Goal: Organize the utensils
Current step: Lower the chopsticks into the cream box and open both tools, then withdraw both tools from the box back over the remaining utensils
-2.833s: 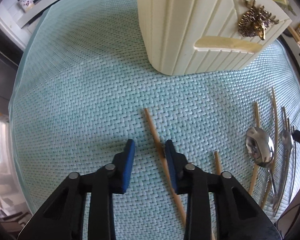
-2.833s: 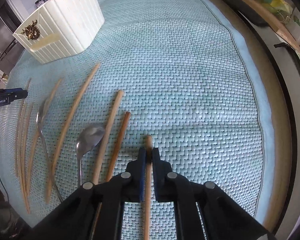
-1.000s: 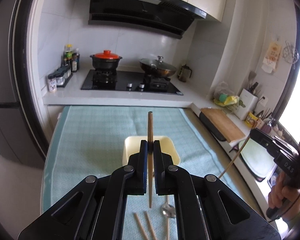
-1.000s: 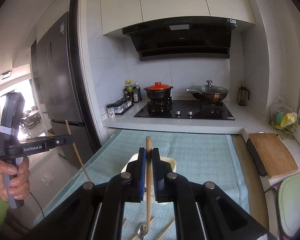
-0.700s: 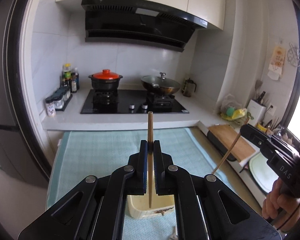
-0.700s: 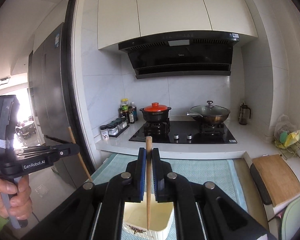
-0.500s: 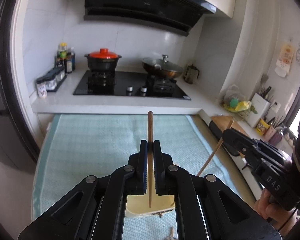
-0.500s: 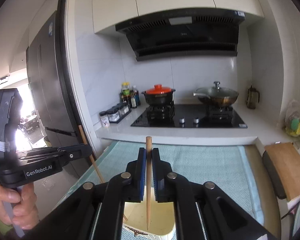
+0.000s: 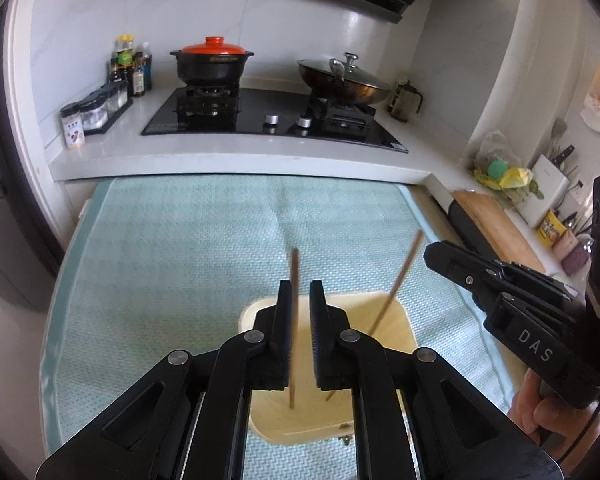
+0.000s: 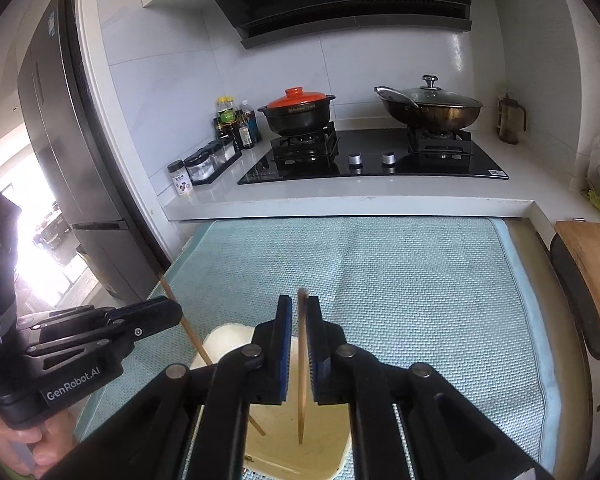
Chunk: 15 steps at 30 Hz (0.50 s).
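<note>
As both tongs' jaws part, chopsticks [image 9: 294,276] [image 10: 301,360] loose between, over the cream holder [image 9: 396,320].

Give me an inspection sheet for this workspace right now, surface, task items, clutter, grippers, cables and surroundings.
Surface: teal woven mat.
Job's things: cream utensil holder on the mat; one chopstick between the left jaws, another chopstick between the right jaws, lower ends inside the holder.
Clutter: nothing seen on the mat.
Grippers: left gripper and right gripper both opening over the holder.
Cables: nothing seen.
Surroundings: stove, red-lidded pot, wok, cutting board.
</note>
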### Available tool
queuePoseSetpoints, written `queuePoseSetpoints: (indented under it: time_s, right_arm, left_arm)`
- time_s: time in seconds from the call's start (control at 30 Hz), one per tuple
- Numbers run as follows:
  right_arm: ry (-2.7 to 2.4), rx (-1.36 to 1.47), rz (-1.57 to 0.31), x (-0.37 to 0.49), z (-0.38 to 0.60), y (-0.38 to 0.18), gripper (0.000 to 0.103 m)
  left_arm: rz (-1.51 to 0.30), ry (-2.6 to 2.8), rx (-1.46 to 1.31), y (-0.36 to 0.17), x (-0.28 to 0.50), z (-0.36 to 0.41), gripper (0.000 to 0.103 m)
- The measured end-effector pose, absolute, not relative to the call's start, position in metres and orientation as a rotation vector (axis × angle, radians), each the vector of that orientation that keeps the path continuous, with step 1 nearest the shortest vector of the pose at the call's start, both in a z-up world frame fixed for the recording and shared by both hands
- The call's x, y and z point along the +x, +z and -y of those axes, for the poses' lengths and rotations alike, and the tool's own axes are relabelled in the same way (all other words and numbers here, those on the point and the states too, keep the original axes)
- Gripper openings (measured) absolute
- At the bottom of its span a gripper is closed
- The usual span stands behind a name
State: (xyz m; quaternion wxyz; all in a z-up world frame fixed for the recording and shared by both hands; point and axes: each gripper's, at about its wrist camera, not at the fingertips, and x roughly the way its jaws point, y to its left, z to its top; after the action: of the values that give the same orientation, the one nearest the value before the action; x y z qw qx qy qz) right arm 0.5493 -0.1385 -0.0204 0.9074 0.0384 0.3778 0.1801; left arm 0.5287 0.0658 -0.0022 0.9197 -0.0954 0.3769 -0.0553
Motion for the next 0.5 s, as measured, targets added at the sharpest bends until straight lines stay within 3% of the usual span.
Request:
queuePoseSetpoints:
  time_s: [0.07, 0.1, 0.13, 0.2, 0.27, 0.33, 0.5]
  right_arm:
    - [0.351, 0.078, -0.765, 0.547, 0.142, -0.014, 0.028]
    - [0.346, 0.080, -0.752, 0.544, 0.145, -0.010, 0.042]
    - [0.341, 0.076, -0.732, 0.538, 0.148, -0.004, 0.045]
    - [0.335, 0.054, -0.697, 0.523, 0.152, 0.008, 0.045]
    - [0.336, 0.019, -0.664, 0.501, 0.156, 0.019, 0.046]
    - [0.342, -0.017, -0.640, 0.476, 0.160, 0.026, 0.052]
    - [0.363, -0.086, -0.622, 0.402, 0.171, 0.034, 0.054]
  left_arm:
    - [-0.767, -0.102, -0.198, 0.001, 0.523, -0.068, 0.035]
    - [-0.757, -0.100, -0.195, 0.004, 0.517, -0.070, 0.039]
    - [-0.748, -0.100, -0.186, 0.007, 0.510, -0.072, 0.044]
    - [-0.735, -0.103, -0.171, 0.013, 0.491, -0.075, 0.052]
    - [-0.713, -0.100, -0.176, 0.017, 0.466, -0.078, 0.073]
    - [-0.690, -0.093, -0.180, 0.018, 0.438, -0.080, 0.083]
    - [-0.652, -0.092, -0.107, 0.018, 0.364, -0.071, 0.093]
